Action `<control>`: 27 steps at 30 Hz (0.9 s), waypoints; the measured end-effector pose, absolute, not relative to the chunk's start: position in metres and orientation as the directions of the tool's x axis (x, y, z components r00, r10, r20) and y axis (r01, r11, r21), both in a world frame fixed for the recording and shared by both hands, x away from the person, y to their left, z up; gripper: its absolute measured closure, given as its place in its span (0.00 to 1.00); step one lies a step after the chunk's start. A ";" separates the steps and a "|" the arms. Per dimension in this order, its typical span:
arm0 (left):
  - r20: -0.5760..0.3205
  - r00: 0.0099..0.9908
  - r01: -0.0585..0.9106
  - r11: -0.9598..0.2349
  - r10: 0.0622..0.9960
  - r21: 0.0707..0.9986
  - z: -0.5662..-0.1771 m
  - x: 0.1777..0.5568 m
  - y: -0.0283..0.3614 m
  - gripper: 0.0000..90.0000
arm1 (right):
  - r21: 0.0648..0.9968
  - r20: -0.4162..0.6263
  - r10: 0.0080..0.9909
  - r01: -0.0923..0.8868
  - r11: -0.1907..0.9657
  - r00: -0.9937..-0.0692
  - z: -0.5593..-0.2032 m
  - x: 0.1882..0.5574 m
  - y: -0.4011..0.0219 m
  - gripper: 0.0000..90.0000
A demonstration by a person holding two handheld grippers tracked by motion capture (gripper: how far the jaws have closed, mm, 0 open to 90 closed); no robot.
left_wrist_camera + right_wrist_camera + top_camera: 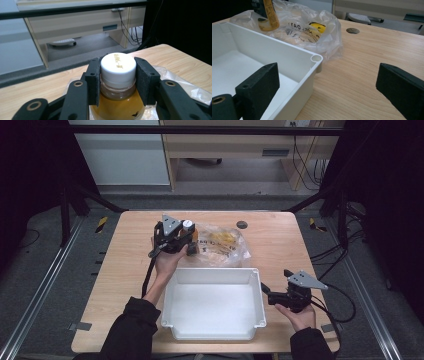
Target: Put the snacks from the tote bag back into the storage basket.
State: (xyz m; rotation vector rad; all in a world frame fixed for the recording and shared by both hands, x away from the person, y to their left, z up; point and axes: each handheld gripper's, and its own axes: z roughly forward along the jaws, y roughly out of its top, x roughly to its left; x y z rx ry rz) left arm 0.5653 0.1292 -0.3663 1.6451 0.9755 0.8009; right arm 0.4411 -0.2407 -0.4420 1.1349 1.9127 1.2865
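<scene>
The left gripper [118, 82] clamps the neck of a white-capped bottle [117, 100] of amber liquid, holding it over the clear plastic bag [225, 247] behind the white bin [212, 306]; the right gripper [327, 92] rests wide and holds nothing on the surface [280, 240], just right of the bin

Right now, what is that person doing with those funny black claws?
A person holds a claw-like gripper in each hand at a wooden table. The left gripper is shut on a bottle of amber liquid, pinching it just under its white cap, above a clear plastic bag. The right gripper is open and holds nothing, beside the near right corner of an empty white bin. The bottle is not in the bin yet.
</scene>
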 end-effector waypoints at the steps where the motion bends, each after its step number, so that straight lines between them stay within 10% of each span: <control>1: 0.046 0.453 0.208 -0.156 0.890 0.966 -0.364 0.564 0.129 0.66 | 0.925 0.005 0.876 0.335 0.179 -0.482 -0.442 0.441 -0.241 0.06; 27: 0.041 0.458 0.148 -0.122 0.888 0.981 -0.321 0.546 0.136 0.66 | 0.927 0.005 0.877 0.331 0.176 -0.481 -0.442 0.441 -0.241 0.06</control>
